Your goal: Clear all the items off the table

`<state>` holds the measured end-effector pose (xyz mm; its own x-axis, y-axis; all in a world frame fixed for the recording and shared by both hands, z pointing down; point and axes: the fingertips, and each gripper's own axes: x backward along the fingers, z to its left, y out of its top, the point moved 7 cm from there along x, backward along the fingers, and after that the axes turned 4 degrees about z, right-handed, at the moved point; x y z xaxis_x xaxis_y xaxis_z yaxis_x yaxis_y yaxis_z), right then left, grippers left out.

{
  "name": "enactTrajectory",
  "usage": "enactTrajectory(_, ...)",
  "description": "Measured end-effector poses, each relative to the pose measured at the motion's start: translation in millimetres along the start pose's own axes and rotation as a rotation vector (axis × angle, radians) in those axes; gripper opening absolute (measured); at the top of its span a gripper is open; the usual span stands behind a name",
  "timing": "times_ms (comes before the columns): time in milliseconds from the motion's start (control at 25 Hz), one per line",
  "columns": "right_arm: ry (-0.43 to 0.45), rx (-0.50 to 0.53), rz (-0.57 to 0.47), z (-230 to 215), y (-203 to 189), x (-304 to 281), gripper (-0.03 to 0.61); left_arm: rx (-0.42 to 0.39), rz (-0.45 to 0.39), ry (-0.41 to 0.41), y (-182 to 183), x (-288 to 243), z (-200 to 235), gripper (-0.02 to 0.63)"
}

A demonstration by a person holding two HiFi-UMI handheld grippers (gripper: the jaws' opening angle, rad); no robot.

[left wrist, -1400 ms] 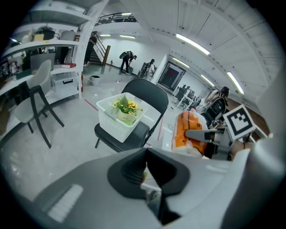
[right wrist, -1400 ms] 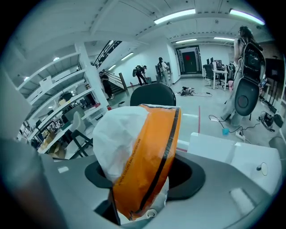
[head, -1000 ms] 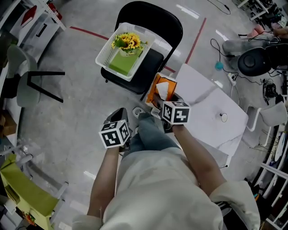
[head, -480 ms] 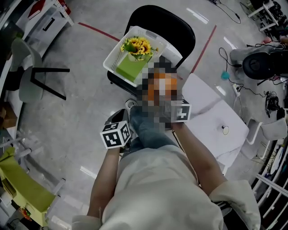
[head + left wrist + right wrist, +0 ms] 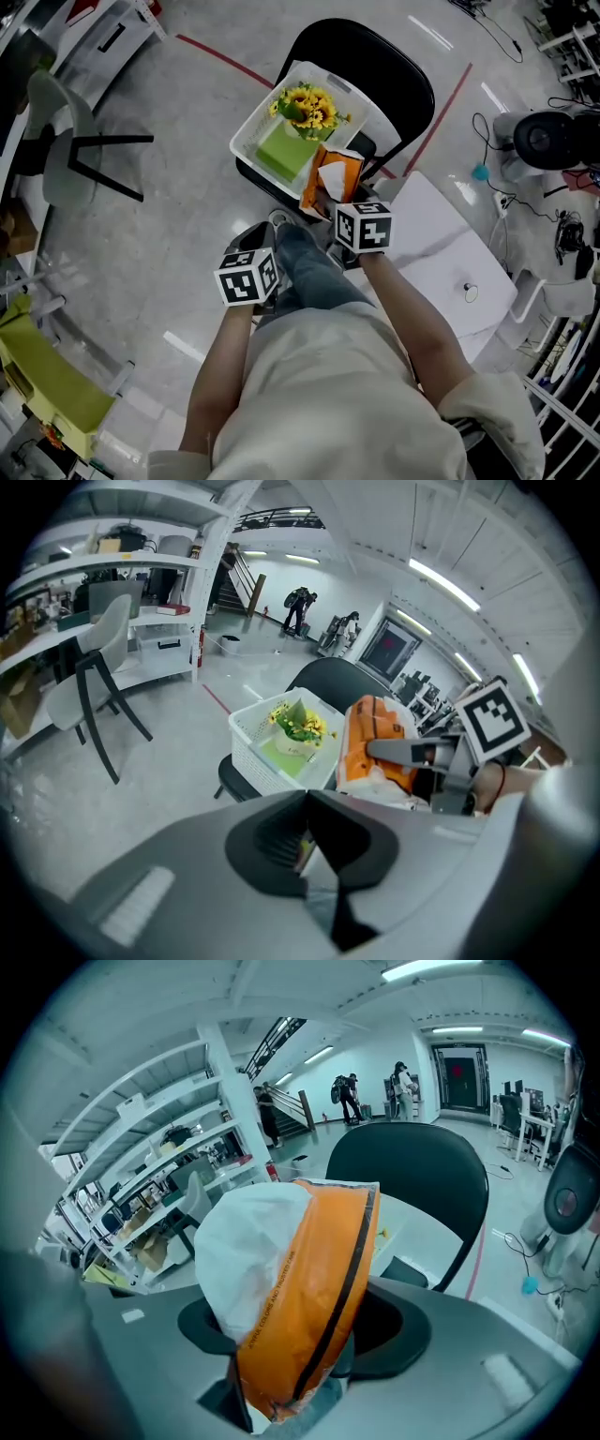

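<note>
Tissue pack in down-tilted right gripper

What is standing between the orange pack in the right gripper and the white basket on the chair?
Nothing visible does. The right gripper holds the orange pack right at the near rim of the white basket. Inside it, sunflowers and a green block take up much of the room.

Glossy grey floor with red tape line, black chair, grey chair, white shelving, strip lights
</note>
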<state>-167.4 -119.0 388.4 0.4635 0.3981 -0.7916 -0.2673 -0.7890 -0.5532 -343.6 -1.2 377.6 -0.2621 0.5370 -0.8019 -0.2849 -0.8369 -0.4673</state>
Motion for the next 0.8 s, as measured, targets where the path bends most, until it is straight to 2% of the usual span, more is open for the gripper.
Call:
enactTrajectory(320,0.046,0.114,0.073,8.1,35.0,-49.2,0.298,0.025,0.022,0.010,36.3,-22.8,15.2,0.008)
enactTrajectory(800,0.095,0.297,0.195,13.1,64.2,-117.9,0.298,0.074,0.046,0.019,70.1,-53.4,35.4,0.009)
